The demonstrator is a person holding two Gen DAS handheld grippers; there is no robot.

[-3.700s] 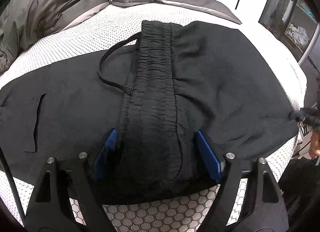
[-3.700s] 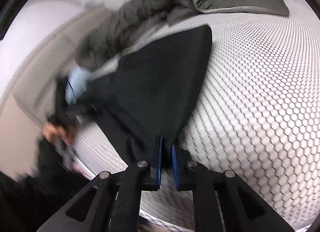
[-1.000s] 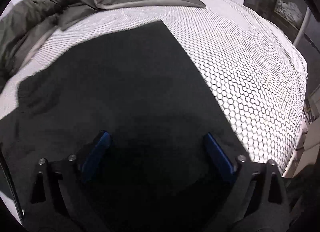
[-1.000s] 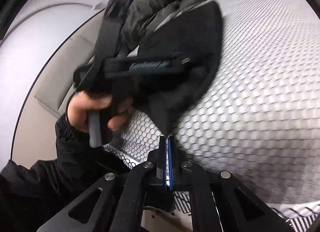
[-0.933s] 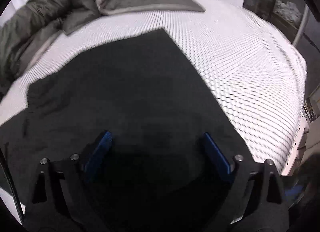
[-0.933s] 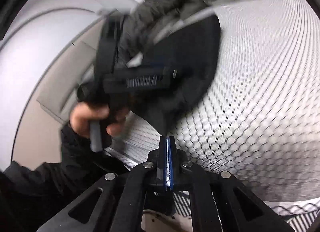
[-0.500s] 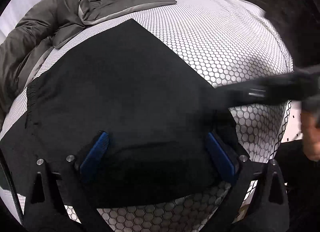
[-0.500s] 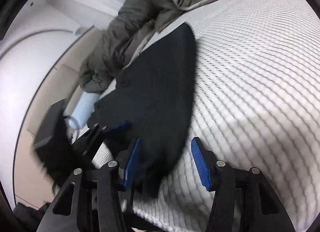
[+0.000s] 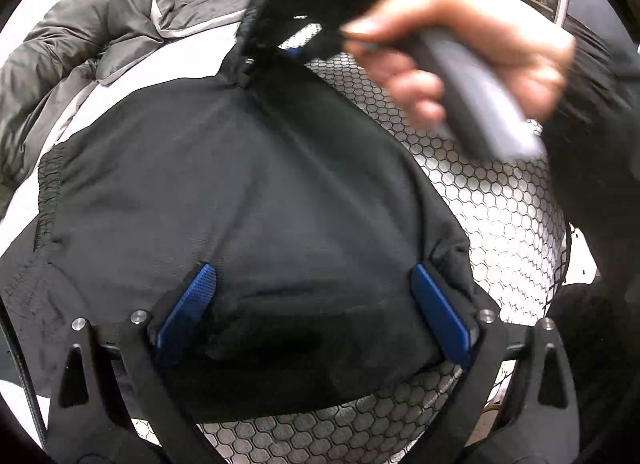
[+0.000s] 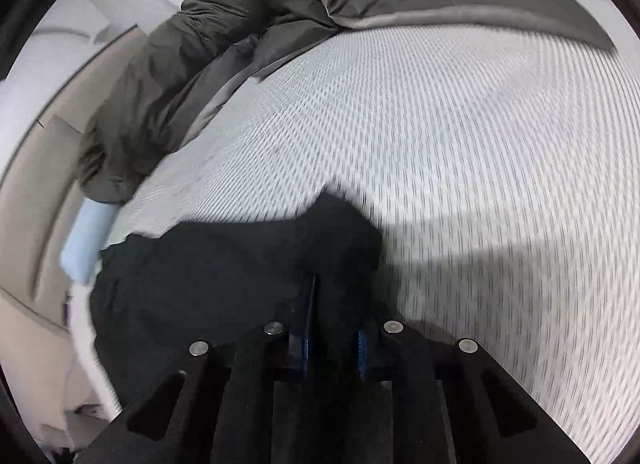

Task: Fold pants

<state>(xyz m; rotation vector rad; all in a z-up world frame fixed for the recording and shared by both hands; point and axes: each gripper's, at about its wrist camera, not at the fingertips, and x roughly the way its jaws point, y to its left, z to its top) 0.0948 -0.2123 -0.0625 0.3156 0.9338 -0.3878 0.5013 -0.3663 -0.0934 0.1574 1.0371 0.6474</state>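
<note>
My left claw (image 9: 312, 308) stands wide open, its blue pads astride the near folded edge of the black pants (image 9: 248, 200), which lie on the honeycomb-patterned bed (image 9: 492, 200) toward its near edge. My right claw (image 10: 332, 328) is closing, almost shut, with a bunch of the pants' fabric between its pads at the far corner of the fold. A grey duvet (image 10: 224, 36) is heaped along the bed's far edge.

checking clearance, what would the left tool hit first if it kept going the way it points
The black pants, most likely: they already lie between the left tool's open blue fingers, with the bed underneath.
</note>
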